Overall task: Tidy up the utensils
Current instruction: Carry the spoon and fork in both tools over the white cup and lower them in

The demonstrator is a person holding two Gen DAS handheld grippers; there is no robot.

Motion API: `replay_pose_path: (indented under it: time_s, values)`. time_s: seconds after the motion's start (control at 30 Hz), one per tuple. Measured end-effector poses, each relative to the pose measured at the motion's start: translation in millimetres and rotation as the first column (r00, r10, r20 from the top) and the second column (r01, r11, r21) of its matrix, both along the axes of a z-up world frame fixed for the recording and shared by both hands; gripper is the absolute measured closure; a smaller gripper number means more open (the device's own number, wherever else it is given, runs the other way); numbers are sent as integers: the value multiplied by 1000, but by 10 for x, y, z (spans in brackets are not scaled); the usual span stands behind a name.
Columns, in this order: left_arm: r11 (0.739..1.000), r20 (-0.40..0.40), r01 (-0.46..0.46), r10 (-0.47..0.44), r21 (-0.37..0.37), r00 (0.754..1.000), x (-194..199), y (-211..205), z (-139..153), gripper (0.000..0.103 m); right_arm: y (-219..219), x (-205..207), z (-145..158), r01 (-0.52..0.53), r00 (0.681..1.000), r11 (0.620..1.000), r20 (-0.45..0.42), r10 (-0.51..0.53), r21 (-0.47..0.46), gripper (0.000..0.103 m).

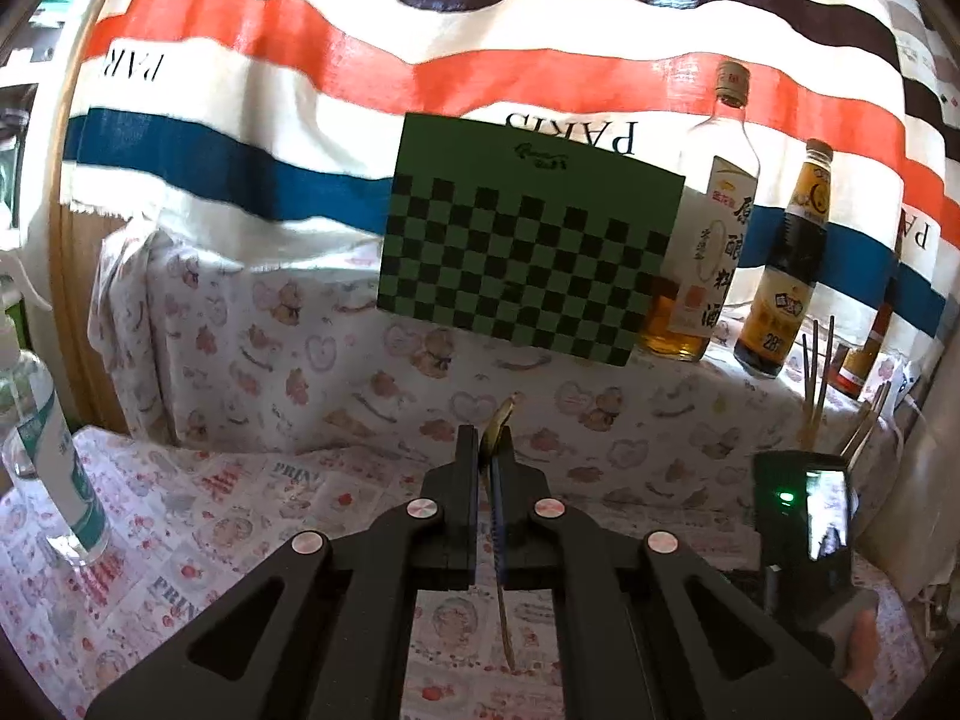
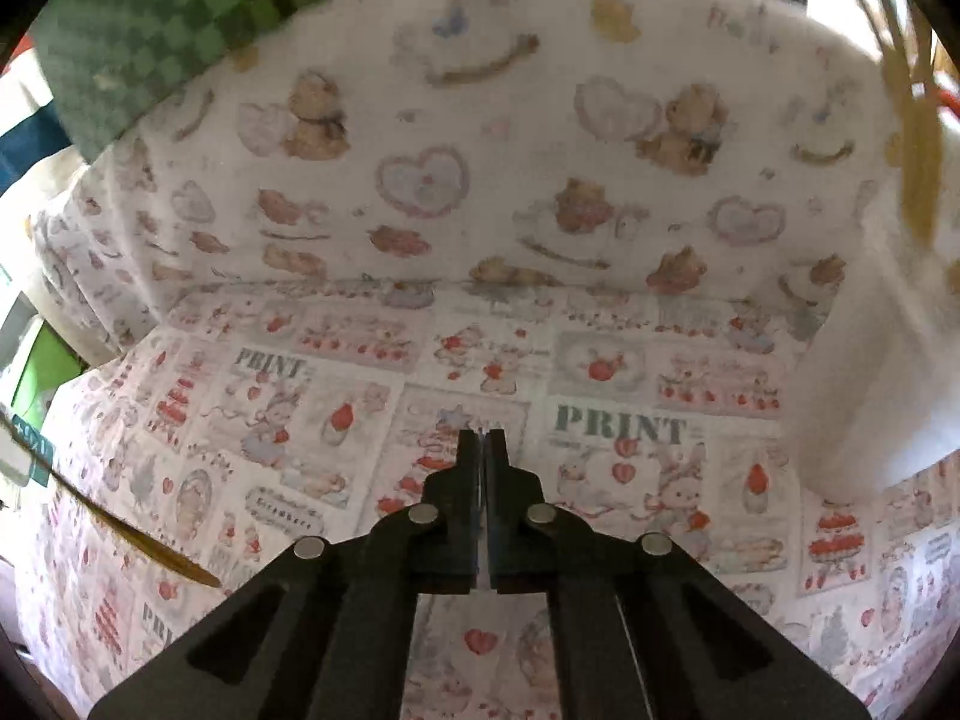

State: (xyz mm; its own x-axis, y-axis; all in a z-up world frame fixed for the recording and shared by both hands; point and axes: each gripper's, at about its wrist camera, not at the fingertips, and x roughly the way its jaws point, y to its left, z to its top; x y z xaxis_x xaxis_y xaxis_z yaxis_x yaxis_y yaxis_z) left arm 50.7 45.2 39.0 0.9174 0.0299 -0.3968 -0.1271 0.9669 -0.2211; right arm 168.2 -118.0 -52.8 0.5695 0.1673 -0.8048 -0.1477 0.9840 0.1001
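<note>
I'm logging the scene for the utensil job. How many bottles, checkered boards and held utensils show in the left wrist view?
Bottles: 4: clear cooking wine, dark soy, red-capped, spray
Checkered boards: 1
Utensils held in the left hand-held gripper: 1, a golden spoon
Total: 6

Left gripper tight around what looks like a spoon.

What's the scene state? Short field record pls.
left gripper: shut on spoon
spoon: gold, edge-on between the jaws, bowl end forward, handle running back under the gripper
right gripper: shut, nothing held
chopsticks: upright at right, holder hidden
bottles: cooking wine, soy sauce on raised ledge
checkerboard: leaning on striped cloth
tablecloth: printed
</note>
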Motion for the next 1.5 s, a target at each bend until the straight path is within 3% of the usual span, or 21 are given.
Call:
replay_pose_path:
  time_s: [0.1, 0.27, 0.43, 0.57, 0.63, 0.73, 0.83, 0.97, 1.13, 1.2, 1.27, 1.33, 1.43, 1.5]
  values:
    - [997, -5, 22, -23, -73, 1000, -31, 89, 45, 100, 19, -201, 196, -21, 995, 999, 98, 25, -45, 101]
    - [1000, 75, -1, 2, -16, 997, -200, 69, 221, 100, -43, -706, 682, -52, 949, 992, 305, 85, -114, 101]
    - [998, 138, -14, 5, 64, 990, -338, -38, 339, 100, -108, -1136, 1215, 43, 839, 978, 539, 76, -205, 101]
    - [998, 150, -6, -2, 58, 989, -370, -46, 369, 100, -328, -1389, 1543, 75, 776, 989, 631, 25, -131, 101]
    - [998, 149, -8, -2, 69, 989, -365, -71, 354, 100, -400, -1503, 1666, 99, 726, 989, 688, 5, -111, 101]
    - [997, 136, 9, -20, 79, 990, -335, -116, 319, 100, -514, -1669, 1788, 115, 664, 990, 747, -13, -85, 101]
    - [997, 126, 74, -78, 32, 989, -314, -137, 301, 100, -665, -1722, 1917, 21, 657, 998, 753, 26, -53, 101]
    - [991, 151, 115, -124, 65, 981, -279, -374, 426, 100, -890, -1814, 2035, 60, 579, 997, 815, -2, -40, 101]
    - [976, 193, 208, -217, 62, 957, -176, -881, 809, 100, -1347, -1738, 2166, 99, 576, 992, 808, -126, 84, 101]
    - [983, 199, 183, -186, 37, 962, -83, -1066, 970, 100, -1501, -1647, 2177, 176, 555, 980, 812, -180, 97, 101]
    - [971, 208, 239, -231, -16, 951, 33, -1228, 1102, 100, -1635, -1542, 2160, 276, 525, 956, 817, -238, 101, 101]
    - [963, 223, 267, -252, -36, 942, 117, -1420, 1205, 100, -1834, -1358, 2094, 287, 561, 949, 779, -279, 133, 101]
    - [957, 245, 290, -275, -26, 930, 204, -1671, 1273, 100, -1974, -1175, 1951, 332, 572, 935, 761, -306, 127, 101]
    - [954, 252, 299, -282, -32, 926, 278, -1798, 1278, 100, -2060, -1038, 1847, 326, 603, 937, 735, -311, 128, 101]
